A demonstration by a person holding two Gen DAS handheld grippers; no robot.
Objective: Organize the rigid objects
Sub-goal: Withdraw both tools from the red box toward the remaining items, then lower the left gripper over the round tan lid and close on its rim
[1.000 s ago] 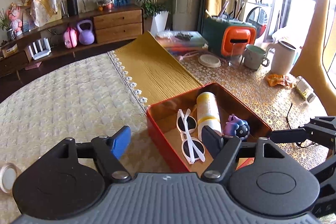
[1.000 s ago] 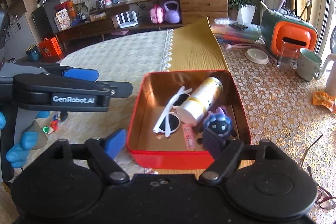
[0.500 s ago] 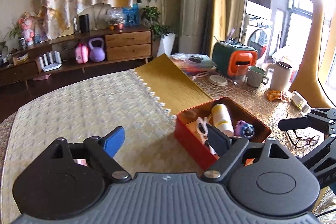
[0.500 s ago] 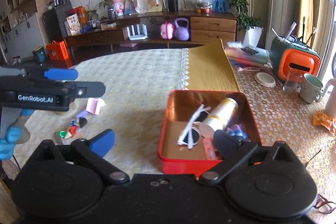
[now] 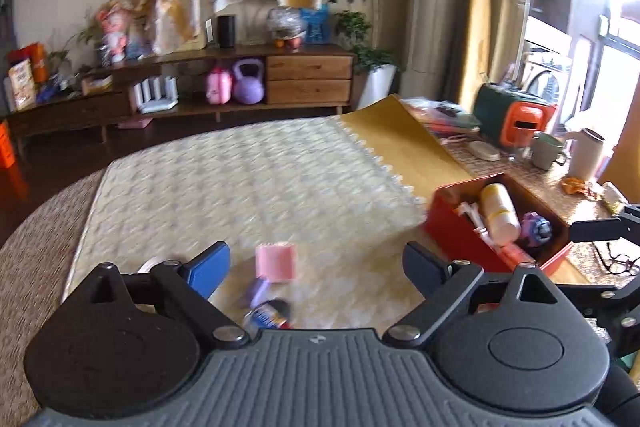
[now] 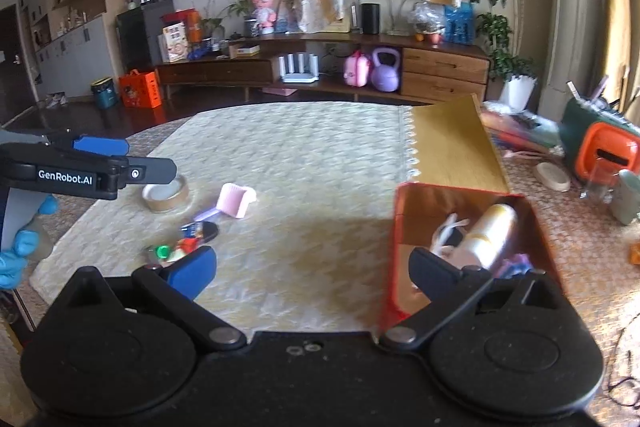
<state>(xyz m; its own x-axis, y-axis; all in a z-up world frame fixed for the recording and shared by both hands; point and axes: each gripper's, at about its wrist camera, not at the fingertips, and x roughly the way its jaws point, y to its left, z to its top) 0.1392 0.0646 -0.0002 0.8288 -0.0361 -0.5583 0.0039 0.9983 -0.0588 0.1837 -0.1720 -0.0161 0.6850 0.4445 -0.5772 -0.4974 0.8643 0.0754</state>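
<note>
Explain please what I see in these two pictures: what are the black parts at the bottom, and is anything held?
No robot here: a person carries a hand-held gripper in each hand, with a camera on each looking along its fingers. The black parts are those tools. One picture comes from the left hand-held gripper, whose jaws are opening, the other from the right hand-held gripper, which is open. Neither holds anything. On the cloth lie a pink cup, a tape roll and small toys. The red box holds a bottle and sunglasses.
</note>
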